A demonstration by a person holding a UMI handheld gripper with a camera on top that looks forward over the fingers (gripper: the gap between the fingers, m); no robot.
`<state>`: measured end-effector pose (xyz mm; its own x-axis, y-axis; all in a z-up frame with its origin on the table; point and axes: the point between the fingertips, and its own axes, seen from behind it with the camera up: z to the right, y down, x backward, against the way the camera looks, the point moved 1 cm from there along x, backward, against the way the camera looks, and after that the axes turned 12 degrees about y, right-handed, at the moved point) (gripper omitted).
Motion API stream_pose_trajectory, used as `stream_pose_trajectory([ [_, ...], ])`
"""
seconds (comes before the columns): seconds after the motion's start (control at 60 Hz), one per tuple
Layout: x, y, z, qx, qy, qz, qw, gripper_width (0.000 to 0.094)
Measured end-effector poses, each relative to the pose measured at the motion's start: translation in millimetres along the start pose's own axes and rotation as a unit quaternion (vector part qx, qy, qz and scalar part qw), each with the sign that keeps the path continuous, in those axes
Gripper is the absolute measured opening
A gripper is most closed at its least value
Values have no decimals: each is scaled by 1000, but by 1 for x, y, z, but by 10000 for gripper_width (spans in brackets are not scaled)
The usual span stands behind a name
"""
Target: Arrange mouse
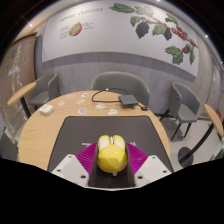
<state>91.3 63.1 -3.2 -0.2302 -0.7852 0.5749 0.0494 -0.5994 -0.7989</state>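
**Yellow mouse clamped between the gripper's fingers, above the round table**

- Gripper (112, 165): two fingers low in the view, magenta pads (88, 155) on their inner faces. Both pads press against the sides of the mouse; fingers closed onto it, no gap seen either side
- Mouse (111, 154): yellow, rounded, a seam running down its middle. Sits between the fingers, near their tips, nose pointing forward
- Just ahead and under the mouse: a dark rectangular mat (108, 131) lying on a round wooden table (40, 135). Cannot tell whether the mouse touches the mat or is held just above it
- Far edge of the table: a few small pale items (104, 104), too small to name
- Beyond the table: grey chairs (183, 100) around it, one at each side and one behind
- Back wall (110, 45): white, with a printed plant branch (160, 25) of leaves and red berries
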Motion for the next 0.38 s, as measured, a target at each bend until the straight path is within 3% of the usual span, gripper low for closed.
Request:
stream_pose_trajectory([
  [0.083,11,4,0,21,-22,-1,1000,589],
  [0.183,36,-6,10,16,-37,38,998,868],
  [0.383,113,4,28,-61,-94,91,990,858],
])
